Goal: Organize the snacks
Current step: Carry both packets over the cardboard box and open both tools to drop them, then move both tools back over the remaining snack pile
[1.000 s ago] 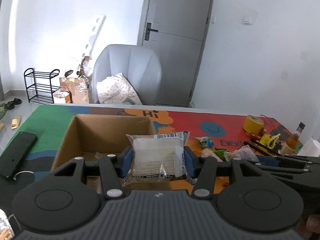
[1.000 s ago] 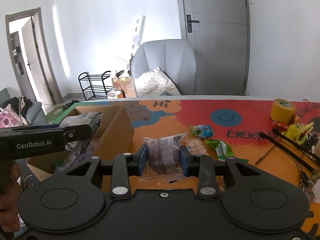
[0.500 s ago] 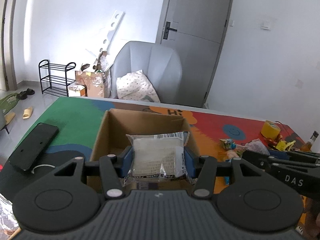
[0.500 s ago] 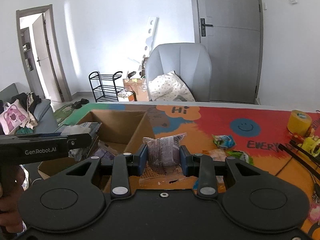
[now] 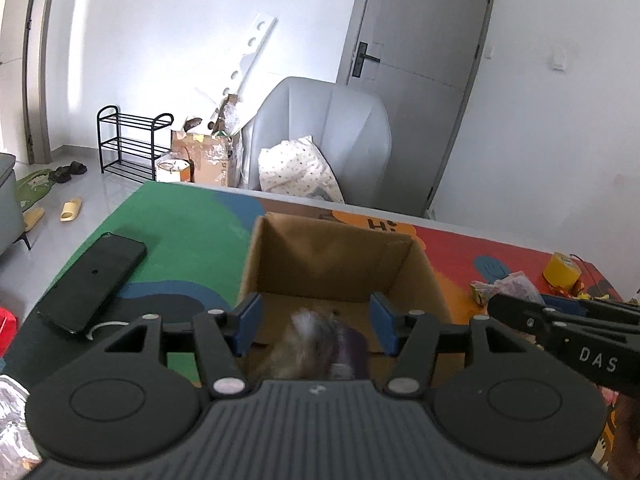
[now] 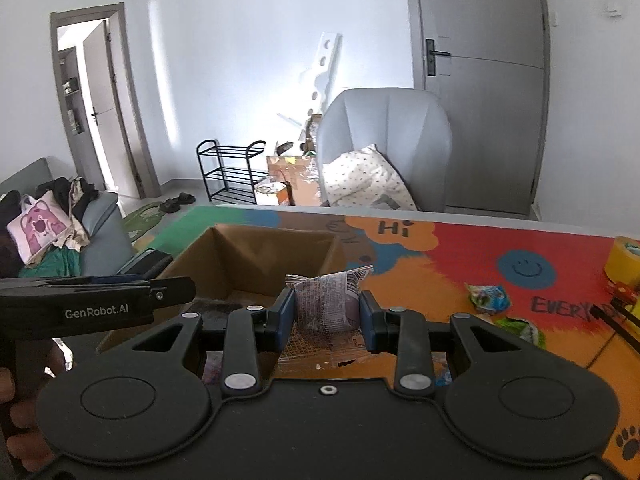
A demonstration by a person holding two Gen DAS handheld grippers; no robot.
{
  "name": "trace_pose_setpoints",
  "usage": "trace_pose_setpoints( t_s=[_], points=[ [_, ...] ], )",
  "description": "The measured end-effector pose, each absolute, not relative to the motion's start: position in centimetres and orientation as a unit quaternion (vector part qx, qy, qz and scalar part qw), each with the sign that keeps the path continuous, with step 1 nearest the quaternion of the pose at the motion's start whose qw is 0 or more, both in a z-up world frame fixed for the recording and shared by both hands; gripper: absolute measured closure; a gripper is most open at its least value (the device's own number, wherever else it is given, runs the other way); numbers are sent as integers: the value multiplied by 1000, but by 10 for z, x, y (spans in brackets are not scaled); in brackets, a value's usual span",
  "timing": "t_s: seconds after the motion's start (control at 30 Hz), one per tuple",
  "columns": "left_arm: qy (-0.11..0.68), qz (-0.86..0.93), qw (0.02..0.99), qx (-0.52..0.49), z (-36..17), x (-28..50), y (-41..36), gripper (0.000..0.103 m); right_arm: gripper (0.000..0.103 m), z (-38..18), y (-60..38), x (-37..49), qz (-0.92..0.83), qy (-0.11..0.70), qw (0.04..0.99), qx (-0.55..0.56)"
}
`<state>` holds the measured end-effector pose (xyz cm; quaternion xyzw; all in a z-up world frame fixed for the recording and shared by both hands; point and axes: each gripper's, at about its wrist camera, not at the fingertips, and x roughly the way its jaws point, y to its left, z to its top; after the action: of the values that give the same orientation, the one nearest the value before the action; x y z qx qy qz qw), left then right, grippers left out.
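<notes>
A blurred snack packet [image 5: 320,344] sits between the spread fingers of the left gripper [image 5: 316,320], above the open cardboard box [image 5: 336,256]. The right gripper [image 6: 327,314] is clamped on one wrapped snack [image 6: 328,304] beside the box's right wall. Two loose snacks [image 6: 488,298] lie on the desk [image 6: 460,264] farther right.

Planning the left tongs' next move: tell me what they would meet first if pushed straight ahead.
Most likely the far inner wall of the cardboard box. The open left tongs point into its opening, with a blurred snack packet below them. Depth is uncertain.
</notes>
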<state>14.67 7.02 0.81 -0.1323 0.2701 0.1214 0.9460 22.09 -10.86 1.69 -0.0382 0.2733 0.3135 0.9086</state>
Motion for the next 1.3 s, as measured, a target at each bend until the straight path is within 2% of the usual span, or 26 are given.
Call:
trace_pose_setpoints(
  t_s=[0.23, 0.3, 0.33, 0.6, 0.73, 0.83, 1.1, 1.17, 1.3],
  points=[
    [268, 132, 944, -137, 10, 137, 79, 39, 70, 19, -94, 220, 347, 277, 896, -29],
    [267, 134, 944, -138, 11, 135, 81, 33, 67, 20, -94, 219, 359, 279, 891, -18],
    [266, 135, 944, -139, 11, 133, 81, 32, 61, 21, -95, 219, 357, 278, 891, -17],
    [261, 137, 946, -139, 13, 130, 77, 17, 61, 21, -110, 216, 330, 282, 901, -14],
    [261, 130, 948, -129, 11, 133, 68, 11, 53, 14, -127, 215, 309, 291, 905, -9],
    [265, 120, 949, -122, 9, 137, 60, 9, 52, 10, -139, 215, 294, 299, 908, -3],
    [271, 89, 953, -104, 3, 145, 29, 5, 35, 6, -177, 212, 260, 300, 918, 11],
    [273, 80, 953, -101, 3, 148, 21, 3, 23, 5, -188, 212, 249, 298, 921, 21],
    [273, 66, 955, -98, 3, 152, 5, 1, 11, 4, -209, 211, 228, 290, 929, 33]
  ],
)
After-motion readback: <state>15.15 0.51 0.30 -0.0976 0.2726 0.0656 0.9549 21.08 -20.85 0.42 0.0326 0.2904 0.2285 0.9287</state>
